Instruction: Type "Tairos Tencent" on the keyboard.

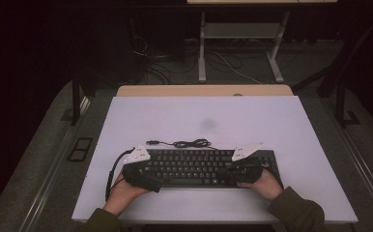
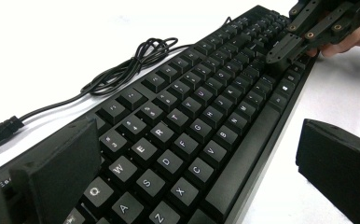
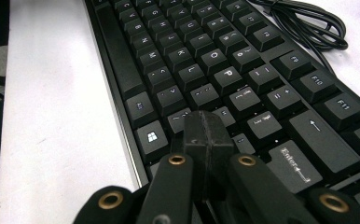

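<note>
A black keyboard (image 1: 194, 166) lies flat near the front of the white table (image 1: 199, 116). Its cable (image 1: 189, 143) is coiled just behind it. My left gripper (image 2: 192, 135) is open, its jaws wide apart astride the keyboard's left end (image 2: 169, 140), one behind the number row and one in front of the front edge. In the high view it (image 1: 148, 175) sits low at that end. My right gripper (image 3: 206, 128) is shut with nothing in it, its tip over the keys left of Enter. The right gripper (image 2: 285, 46) also shows far along the keyboard, a hand behind it.
The table's front edge (image 1: 213, 220) runs close below both hands. A faint dark smudge (image 1: 208, 124) marks the table's middle. Beyond the table stand a desk frame (image 1: 242, 43) and loose floor cables (image 1: 150, 58). The cable's plug (image 2: 3, 128) lies left of the keyboard.
</note>
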`<action>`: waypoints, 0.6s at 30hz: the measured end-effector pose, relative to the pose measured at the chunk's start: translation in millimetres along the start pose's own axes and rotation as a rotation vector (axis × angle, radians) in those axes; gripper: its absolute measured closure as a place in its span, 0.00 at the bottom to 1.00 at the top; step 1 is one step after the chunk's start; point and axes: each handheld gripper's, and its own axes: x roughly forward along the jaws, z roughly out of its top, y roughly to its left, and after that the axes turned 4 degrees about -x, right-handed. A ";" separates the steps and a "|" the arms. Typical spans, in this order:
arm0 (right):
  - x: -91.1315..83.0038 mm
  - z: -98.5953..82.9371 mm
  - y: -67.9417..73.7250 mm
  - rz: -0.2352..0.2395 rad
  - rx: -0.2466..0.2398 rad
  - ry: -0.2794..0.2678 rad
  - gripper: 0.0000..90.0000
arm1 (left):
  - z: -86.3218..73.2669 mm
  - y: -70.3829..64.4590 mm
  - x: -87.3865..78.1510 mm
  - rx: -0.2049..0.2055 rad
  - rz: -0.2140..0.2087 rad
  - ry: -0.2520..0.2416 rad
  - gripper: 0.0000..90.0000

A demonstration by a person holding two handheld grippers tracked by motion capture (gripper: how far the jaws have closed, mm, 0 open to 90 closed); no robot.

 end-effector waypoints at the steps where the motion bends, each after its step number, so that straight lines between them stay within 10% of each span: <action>1: 0.0 0.0 0.0 0.000 0.000 0.000 0.99 | 0.5 0.0 0.6 -0.002 0.000 0.001 0.00; 18: 0.1 0.1 0.4 -0.004 -0.001 0.002 0.99 | 11.1 2.7 17.4 0.001 0.011 0.009 0.02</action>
